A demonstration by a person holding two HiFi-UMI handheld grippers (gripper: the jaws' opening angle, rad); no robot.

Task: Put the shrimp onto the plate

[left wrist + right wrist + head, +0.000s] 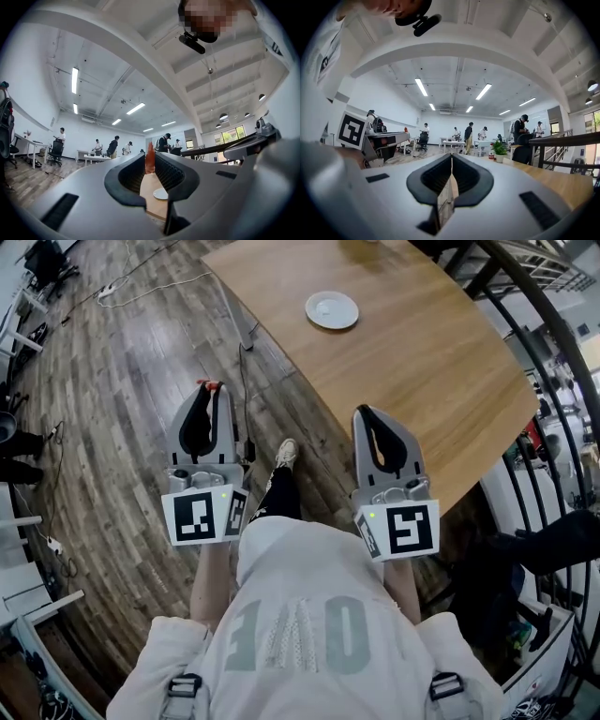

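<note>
Shrimp (149, 161), light, soft and likely slippery, sits pinched thinly at our left gripper's (210, 390) jaw tips, well apart from the plate (332, 309) near the surface's (422, 362) far edge, while our right gripper's (451, 160) jaws meet on nothing.

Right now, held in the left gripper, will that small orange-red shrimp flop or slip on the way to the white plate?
Probably stiff: the small orange-red shrimp sticks up past the tips of the left gripper without drooping. Likely light, being small. Only its lower part is pinched, so it could pivot.
</note>
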